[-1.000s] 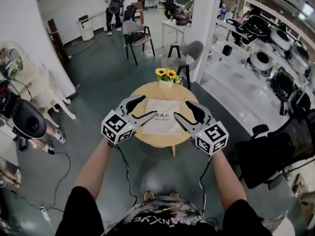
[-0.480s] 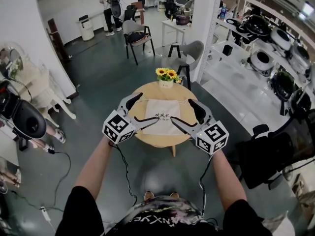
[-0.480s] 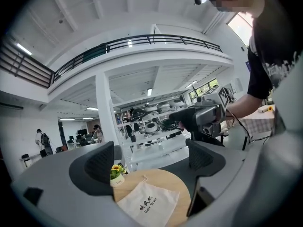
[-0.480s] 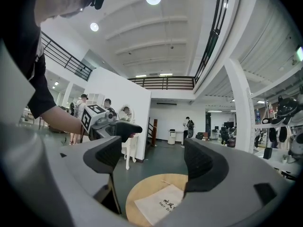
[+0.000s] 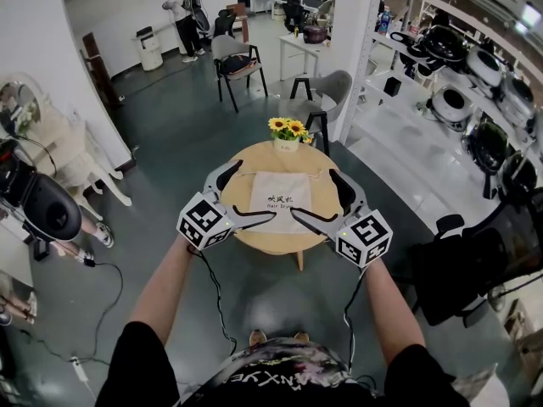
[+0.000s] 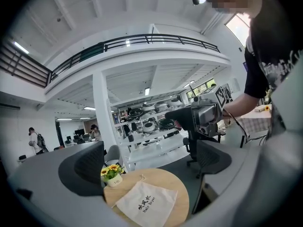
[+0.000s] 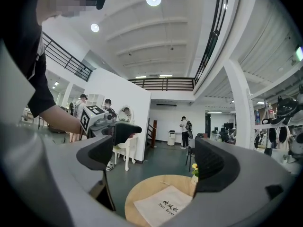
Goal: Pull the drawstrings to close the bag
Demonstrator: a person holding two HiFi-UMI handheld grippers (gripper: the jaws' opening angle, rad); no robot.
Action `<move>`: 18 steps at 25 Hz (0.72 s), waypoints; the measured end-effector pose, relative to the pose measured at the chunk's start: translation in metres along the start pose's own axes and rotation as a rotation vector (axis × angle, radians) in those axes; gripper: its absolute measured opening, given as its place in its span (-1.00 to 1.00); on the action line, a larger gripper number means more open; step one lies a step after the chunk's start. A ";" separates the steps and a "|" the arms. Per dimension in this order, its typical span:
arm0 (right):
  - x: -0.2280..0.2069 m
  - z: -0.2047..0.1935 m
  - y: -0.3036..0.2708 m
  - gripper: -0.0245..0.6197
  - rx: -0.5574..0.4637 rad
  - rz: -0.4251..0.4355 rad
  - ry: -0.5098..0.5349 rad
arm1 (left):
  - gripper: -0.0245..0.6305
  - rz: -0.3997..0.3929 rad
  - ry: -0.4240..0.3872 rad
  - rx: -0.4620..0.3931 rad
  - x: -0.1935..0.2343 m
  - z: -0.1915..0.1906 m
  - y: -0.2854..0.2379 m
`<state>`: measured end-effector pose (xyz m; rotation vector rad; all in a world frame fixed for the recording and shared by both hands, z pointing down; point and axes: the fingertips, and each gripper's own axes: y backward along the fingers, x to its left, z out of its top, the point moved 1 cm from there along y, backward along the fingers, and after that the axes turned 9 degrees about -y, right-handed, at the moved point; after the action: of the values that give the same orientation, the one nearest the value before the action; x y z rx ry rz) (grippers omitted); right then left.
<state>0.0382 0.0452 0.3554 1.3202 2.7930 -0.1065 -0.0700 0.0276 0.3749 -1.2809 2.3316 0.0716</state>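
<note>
As the bag [image 5: 282,202] lies flat, its mouth faces sunflowers [image 5: 287,129].

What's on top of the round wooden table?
On the table, a cream drawstring bag lies flat, with a small sunflower pot beyond it. The bag's contents are covered.

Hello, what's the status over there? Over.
Status: left claw and right claw just opened wide, empty. Cloth bag flat on table, not gripped. Only sunflower pot beyond it, clear of claws.
</note>
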 end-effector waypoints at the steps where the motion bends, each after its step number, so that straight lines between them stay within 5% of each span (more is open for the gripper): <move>1: -0.001 0.000 0.000 0.77 -0.004 -0.007 0.002 | 0.86 0.001 -0.005 0.003 0.000 -0.001 0.000; 3: -0.002 0.000 0.000 0.89 -0.011 -0.014 0.007 | 0.87 0.007 -0.017 0.011 0.001 -0.002 0.001; 18: 0.001 -0.007 0.000 0.90 0.003 0.001 0.056 | 0.87 0.015 -0.031 0.016 -0.001 -0.002 0.000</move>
<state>0.0371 0.0468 0.3624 1.3464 2.8390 -0.0748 -0.0700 0.0276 0.3775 -1.2459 2.3119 0.0774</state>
